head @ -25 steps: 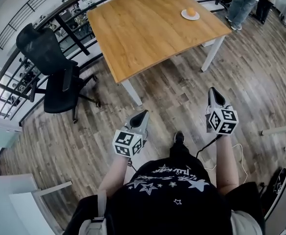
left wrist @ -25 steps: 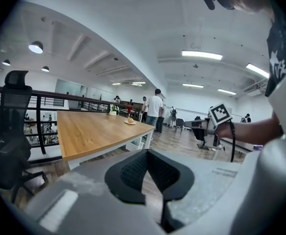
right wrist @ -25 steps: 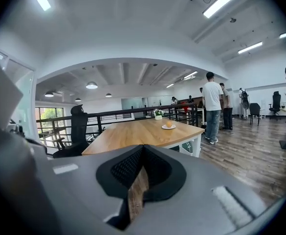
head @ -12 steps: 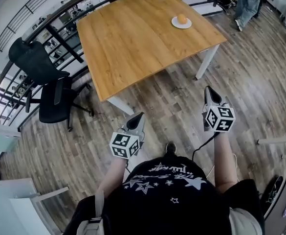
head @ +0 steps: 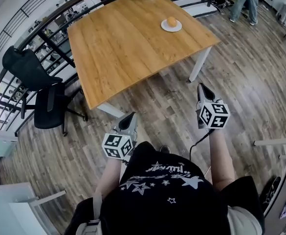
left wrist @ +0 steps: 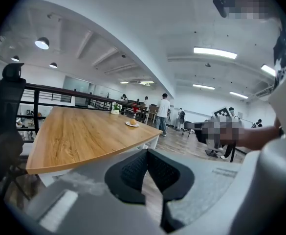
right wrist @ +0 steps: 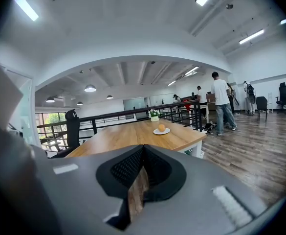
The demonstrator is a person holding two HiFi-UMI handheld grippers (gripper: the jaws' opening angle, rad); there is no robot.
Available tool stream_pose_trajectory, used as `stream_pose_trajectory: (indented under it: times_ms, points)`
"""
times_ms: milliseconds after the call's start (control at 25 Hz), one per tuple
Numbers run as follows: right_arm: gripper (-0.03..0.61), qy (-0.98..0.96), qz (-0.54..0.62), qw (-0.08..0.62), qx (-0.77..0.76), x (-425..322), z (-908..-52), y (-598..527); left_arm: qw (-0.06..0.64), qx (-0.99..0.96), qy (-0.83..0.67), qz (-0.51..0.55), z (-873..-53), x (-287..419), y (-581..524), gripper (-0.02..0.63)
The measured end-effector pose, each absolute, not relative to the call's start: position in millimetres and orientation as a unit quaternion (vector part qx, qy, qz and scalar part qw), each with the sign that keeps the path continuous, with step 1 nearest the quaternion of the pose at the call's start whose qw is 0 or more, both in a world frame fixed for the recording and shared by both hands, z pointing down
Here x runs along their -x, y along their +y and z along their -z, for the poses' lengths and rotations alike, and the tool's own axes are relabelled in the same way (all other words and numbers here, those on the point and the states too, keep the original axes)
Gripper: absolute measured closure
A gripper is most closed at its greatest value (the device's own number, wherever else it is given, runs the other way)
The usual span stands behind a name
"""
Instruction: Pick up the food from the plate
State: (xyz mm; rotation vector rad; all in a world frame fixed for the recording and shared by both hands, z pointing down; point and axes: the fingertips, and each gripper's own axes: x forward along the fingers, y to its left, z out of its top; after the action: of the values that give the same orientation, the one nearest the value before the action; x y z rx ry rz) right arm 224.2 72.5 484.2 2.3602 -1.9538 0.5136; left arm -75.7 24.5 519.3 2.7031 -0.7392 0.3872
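Jaws of the left gripper (head: 129,117) and right gripper (head: 202,88) are pressed together, empty — the round orange food (head: 171,21) on its small white plate (head: 165,28) sits well ahead of them.

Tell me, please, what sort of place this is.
Most likely an open-plan office: a large wooden table, a black swivel chair near it, a black railing behind the table, strip lights on the ceiling, and a person standing further back.

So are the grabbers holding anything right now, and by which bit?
Nothing is held. The left gripper and right gripper have shut, empty fingers; the food sits untouched on its plate.
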Motion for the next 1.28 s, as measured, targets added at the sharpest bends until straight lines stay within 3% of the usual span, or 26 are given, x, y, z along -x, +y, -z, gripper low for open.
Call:
stream_pose_trajectory:
  times_ms: [400,1280]
  points:
    - [0.578,-0.617,-0.173,0.025,-0.767,-244,-491,54,0.168,-0.943,-0.252,-0.14,-532,62,-5,0.612]
    - [0.578,-0.579,-0.177,0.043,-0.794,-331,-482,-118,0.177,-0.948,-0.221,-0.145,-537,-29,-214,0.612]
